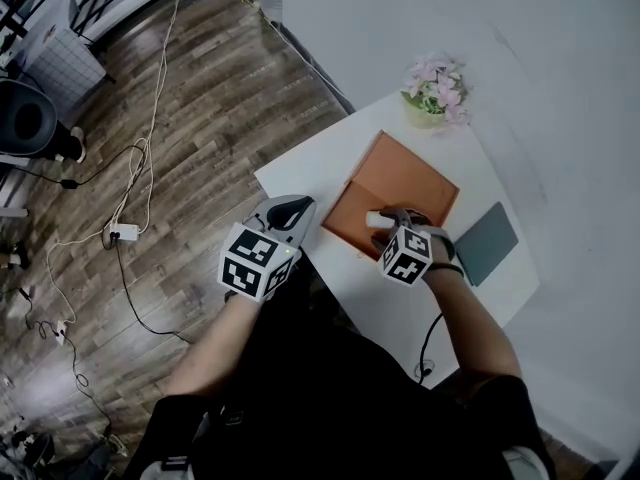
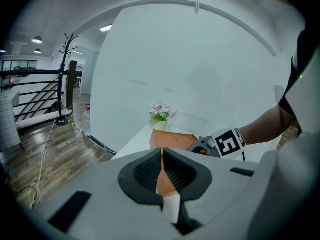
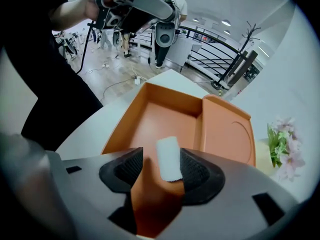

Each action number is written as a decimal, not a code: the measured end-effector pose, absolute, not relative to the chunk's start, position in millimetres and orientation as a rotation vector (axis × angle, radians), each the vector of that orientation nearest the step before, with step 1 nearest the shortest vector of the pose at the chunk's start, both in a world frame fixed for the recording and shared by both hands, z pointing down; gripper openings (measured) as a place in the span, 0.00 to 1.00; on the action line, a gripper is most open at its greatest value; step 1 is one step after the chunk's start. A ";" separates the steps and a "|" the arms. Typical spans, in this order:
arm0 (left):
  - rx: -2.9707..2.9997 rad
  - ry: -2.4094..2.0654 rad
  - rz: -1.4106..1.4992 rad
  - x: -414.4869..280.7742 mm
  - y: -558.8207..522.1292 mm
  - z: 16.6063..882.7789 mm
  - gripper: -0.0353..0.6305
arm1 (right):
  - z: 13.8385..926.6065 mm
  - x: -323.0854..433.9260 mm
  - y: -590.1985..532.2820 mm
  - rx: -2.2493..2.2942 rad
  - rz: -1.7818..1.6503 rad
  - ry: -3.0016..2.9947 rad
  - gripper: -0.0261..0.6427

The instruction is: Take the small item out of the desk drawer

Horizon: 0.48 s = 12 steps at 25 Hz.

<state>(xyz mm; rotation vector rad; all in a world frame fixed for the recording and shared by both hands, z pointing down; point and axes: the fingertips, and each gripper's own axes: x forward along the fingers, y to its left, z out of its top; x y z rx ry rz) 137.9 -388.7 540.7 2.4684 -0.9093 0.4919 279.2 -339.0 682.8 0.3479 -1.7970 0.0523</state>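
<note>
An orange tray [image 1: 415, 183] lies on the white desk [image 1: 300, 163]; in the right gripper view it [image 3: 165, 111] shows a large compartment and a side one with a round recess. A small white item [image 3: 168, 159] lies in the large compartment, between the jaws of my right gripper [image 3: 161, 168]. The jaws stand wide, with a gap on the item's left. From above, the item [image 1: 376, 219] sits at the tip of the right gripper [image 1: 392, 221]. My left gripper [image 1: 295, 206] hovers at the desk's left edge, jaws together and empty [image 2: 162, 171]. No drawer is visible.
A pot of pink flowers [image 1: 435, 93] stands at the desk's far corner. A dark grey pad [image 1: 487, 243] lies right of the tray. A black cable [image 1: 430, 338] hangs at the near edge. Cables and a power strip [image 1: 123, 232] lie on the wooden floor at left.
</note>
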 end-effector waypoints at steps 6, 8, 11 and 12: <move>2.437 -0.931 0.500 130.3 -373.9 543.9 0.09 | 691.3 273.4 -342.5 0.323 -0.012 -1.737 0.37; 2.425 -0.943 0.503 125.7 -370.1 545.2 0.09 | 695.8 272.8 -344.2 0.323 -0.061 -1.700 0.37; 2.415 -0.954 0.503 121.5 -363.9 547.3 0.09 | 703.0 277.3 -345.4 0.326 -0.128 -1.646 0.29; 2.414 -0.955 0.502 121.8 -362.2 548.0 0.09 | 703.6 278.4 -344.5 0.332 -0.116 -1.649 0.29</move>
